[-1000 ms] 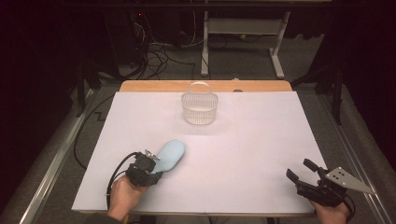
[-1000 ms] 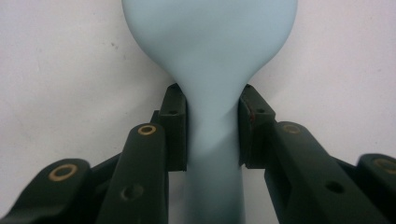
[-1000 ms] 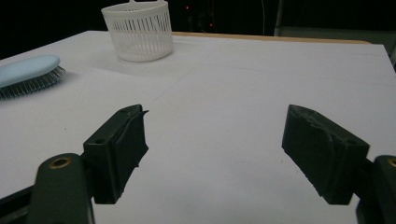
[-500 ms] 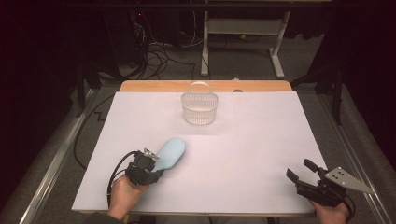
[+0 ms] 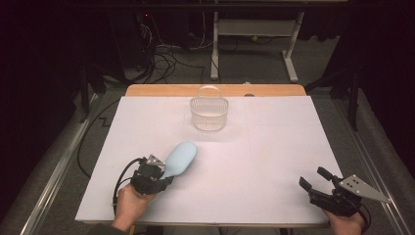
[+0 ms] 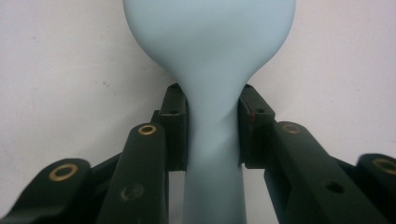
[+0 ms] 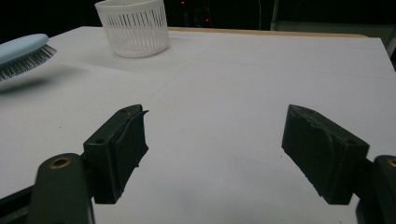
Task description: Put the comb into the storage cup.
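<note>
Pale blue plastic hairbrush with an oval head and a narrow handle is located near the front left corner of the white table surface, its head pointing toward the middle of the surface. In the right gripper view the brush head sits clear of the surface with its dark bristles facing down and a shadow beneath it. The left gripper is carried by the person's left hand at the front edge of the surface, with its cable looping toward the left edge. The left gripper view shows both black pads pressed against the two sides of the narrow handle, just below the point where the handle widens into the head; the jaws are clamped on the handle. A white slotted plastic basket with an arched handle stands upright near the middle of the back edge, well apart from the brush. The right gripper is positioned near the front right corner, with its grey three-cornered plate toward the right edge. Its jaws stand wide apart, and bare white surface lies between the pads.
</note>
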A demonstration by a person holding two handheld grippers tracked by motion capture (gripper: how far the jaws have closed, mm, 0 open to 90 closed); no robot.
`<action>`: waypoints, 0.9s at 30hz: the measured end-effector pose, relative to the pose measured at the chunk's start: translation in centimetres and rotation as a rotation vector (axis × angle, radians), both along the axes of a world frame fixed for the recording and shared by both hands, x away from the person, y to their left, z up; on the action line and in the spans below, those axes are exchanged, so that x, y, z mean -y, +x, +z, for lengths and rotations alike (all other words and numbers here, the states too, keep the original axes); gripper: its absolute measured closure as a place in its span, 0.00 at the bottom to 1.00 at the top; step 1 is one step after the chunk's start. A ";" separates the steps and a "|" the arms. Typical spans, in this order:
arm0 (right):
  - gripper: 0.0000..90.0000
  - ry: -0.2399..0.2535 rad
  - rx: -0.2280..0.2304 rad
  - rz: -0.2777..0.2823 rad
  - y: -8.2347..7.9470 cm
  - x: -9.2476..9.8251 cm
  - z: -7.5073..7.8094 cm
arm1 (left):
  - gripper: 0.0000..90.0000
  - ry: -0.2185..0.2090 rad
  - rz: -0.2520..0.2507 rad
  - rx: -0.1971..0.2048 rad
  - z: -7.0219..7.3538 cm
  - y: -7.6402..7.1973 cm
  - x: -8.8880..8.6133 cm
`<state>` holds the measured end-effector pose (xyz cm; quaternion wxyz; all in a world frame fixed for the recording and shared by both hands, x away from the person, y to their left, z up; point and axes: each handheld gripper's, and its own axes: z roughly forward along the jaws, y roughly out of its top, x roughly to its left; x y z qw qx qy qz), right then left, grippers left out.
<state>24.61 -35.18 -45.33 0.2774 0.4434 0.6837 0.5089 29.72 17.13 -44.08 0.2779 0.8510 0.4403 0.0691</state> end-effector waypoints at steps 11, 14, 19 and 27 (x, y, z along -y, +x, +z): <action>0.25 0.001 -0.002 -0.001 0.0 0.0 0.0 | 0.75 -0.035 -0.001 0.029 0.5 -0.2 -0.2; 0.25 -0.002 -0.004 0.001 0.0 0.0 0.0 | 0.75 -0.047 -0.003 0.038 0.7 -0.2 -0.2; 0.24 -0.001 -0.003 -0.003 0.1 -0.1 0.0 | 0.75 -0.081 -0.010 0.055 1.0 -0.2 -0.3; 0.24 -0.011 -0.002 0.002 0.0 -0.3 0.0 | 0.75 -0.127 -0.023 0.090 1.8 -0.4 -0.5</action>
